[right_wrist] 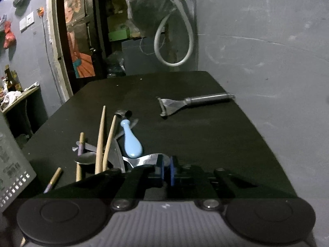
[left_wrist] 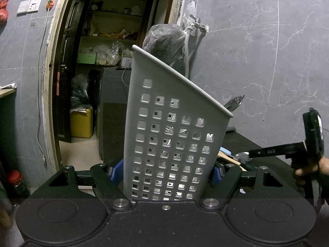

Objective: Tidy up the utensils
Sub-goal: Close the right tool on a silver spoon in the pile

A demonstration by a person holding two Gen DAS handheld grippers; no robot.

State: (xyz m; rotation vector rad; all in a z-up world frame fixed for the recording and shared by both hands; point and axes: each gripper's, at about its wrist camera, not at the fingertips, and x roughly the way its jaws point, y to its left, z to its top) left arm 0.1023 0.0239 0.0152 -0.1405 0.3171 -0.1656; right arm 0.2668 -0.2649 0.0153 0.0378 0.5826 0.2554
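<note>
Your left gripper (left_wrist: 167,174) squeezes the tall grey plastic utensil holder with square holes (left_wrist: 172,135), its blue pads pressed on both sides, and the holder leans over a little. Your right gripper (right_wrist: 167,171) is pinched almost closed low over the black table (right_wrist: 205,135), by the shiny metal spoon (right_wrist: 144,160) (I cannot tell if it holds it). Wooden chopsticks (right_wrist: 100,142), a light blue spoon (right_wrist: 130,142) and a metal peeler (right_wrist: 193,103) lie loose on the table.

The left gripper (left_wrist: 167,171) is matte black with blue pads. Silver screws (round-headed) stud its base. The right gripper (right_wrist: 167,169) matches.
</note>
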